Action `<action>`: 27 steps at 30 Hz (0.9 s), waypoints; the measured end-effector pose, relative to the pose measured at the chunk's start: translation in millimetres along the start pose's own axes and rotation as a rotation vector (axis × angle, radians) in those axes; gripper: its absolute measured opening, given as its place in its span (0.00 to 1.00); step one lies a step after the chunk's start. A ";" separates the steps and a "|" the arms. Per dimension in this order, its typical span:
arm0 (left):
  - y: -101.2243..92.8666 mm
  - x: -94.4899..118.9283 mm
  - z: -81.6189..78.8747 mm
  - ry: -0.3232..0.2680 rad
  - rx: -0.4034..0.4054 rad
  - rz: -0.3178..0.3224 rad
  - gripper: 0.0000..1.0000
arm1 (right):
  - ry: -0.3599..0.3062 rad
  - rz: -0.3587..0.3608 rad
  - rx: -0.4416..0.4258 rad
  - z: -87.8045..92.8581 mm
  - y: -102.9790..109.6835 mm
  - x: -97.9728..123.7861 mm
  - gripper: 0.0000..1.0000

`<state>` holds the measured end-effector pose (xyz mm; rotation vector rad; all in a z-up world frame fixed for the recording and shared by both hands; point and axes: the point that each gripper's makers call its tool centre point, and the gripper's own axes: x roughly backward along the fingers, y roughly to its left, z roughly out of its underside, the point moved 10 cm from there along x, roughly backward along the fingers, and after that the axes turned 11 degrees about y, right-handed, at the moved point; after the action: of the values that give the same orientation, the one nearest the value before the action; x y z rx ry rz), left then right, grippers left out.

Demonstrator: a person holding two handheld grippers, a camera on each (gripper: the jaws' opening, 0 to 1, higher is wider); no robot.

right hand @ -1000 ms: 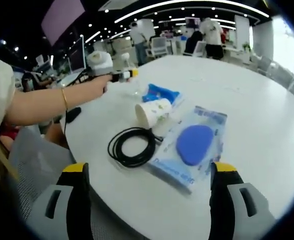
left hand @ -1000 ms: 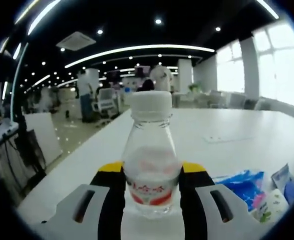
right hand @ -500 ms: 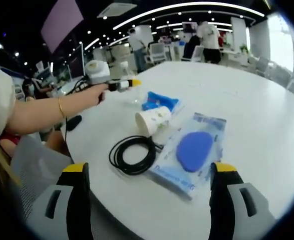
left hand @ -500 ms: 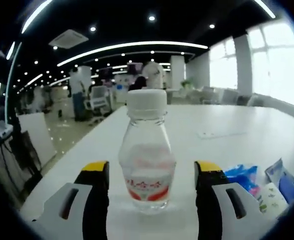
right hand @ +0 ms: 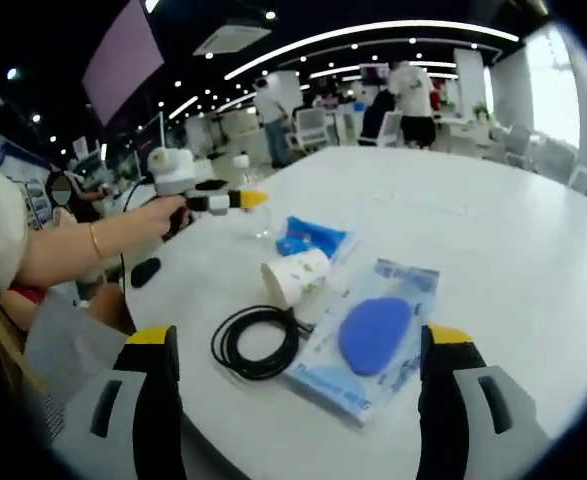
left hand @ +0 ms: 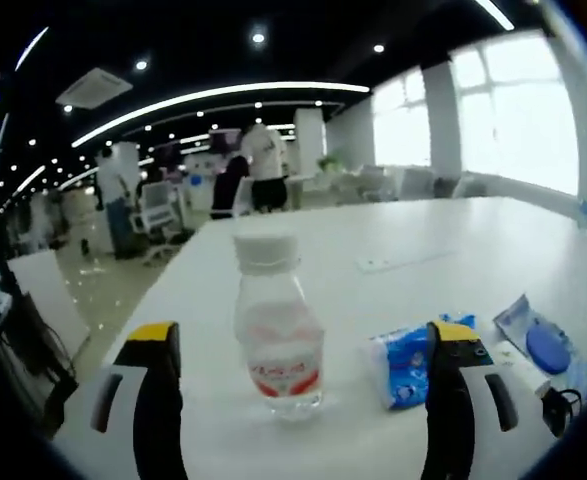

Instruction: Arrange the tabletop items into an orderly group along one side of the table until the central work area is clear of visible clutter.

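Left gripper (left hand: 298, 400) jaws, clamped on the water bottle (left hand: 277, 340) a second ago, now stand wide and clear of it; bottle upright on the desk (left hand: 393, 270), blue packet (left hand: 409, 364) to its right. Bottle's red label unreadable. Right gripper (right hand: 298, 400) jaws wide, empty, over the black cable coil (right hand: 256, 341), paper cup (right hand: 295, 275) and blue-pad pouch (right hand: 373, 335).

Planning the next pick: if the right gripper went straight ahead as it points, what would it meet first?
Probably the blue pad packet, lying flat between the open jaws' line; the cable sits just left. Depth is uncertain.
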<state>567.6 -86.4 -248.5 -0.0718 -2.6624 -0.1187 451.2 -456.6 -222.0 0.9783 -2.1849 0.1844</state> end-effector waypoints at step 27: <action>-39.4 82.6 -15.8 0.068 -0.057 0.176 1.00 | -0.035 0.051 0.149 -58.9 -46.3 -28.9 0.99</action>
<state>498.7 -124.7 -199.4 -0.3146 -2.5712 -0.1375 529.4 -448.6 -205.5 1.0146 -2.2548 0.3617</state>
